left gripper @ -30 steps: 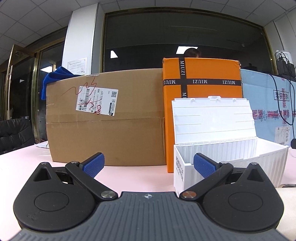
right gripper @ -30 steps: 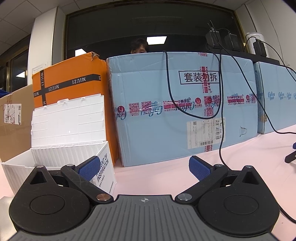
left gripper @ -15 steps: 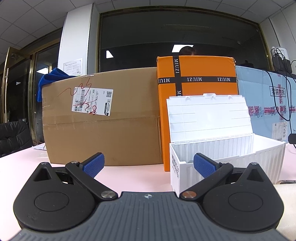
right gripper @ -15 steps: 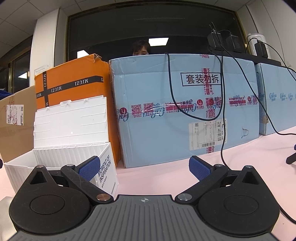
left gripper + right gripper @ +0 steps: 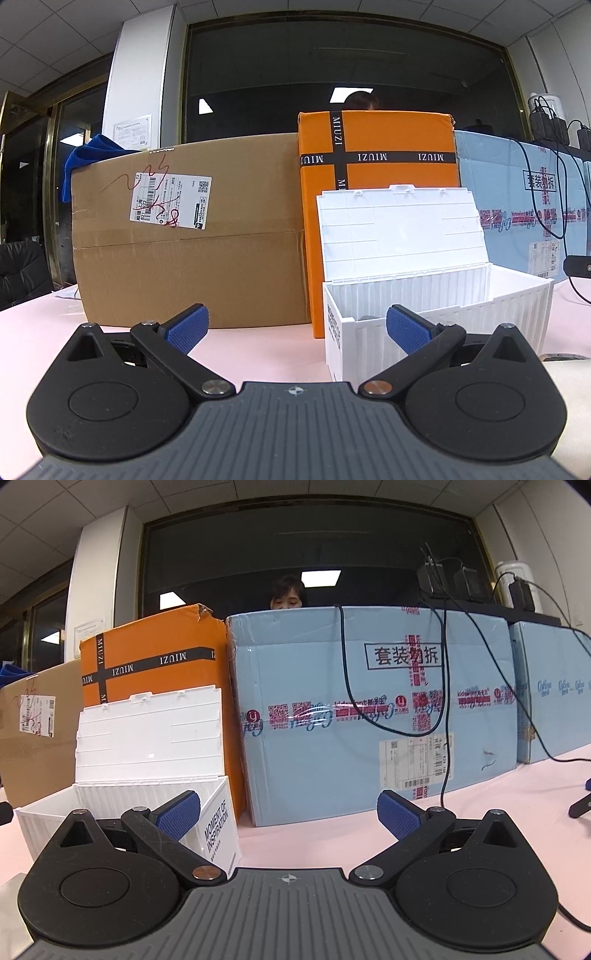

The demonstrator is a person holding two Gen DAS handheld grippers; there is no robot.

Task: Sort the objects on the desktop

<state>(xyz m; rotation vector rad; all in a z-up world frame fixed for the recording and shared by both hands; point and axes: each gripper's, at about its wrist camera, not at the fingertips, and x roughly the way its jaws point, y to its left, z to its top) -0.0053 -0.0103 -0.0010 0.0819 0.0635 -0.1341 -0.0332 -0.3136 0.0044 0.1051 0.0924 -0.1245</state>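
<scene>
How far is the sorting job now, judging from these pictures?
Done: the white storage box stands with its lid open. In hand: nothing; the left claw and right claw are open and empty. Left: the sorting itself; the items to sort are not visible here.

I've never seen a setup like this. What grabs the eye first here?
Probably the bright orange box standing in the middle of a wall of cartons, between a brown carton and a pale blue one. Right in front of it sits a white bin with its lid up. Low in each view, an open gripper with blue pads points at them, holding nothing.
</scene>
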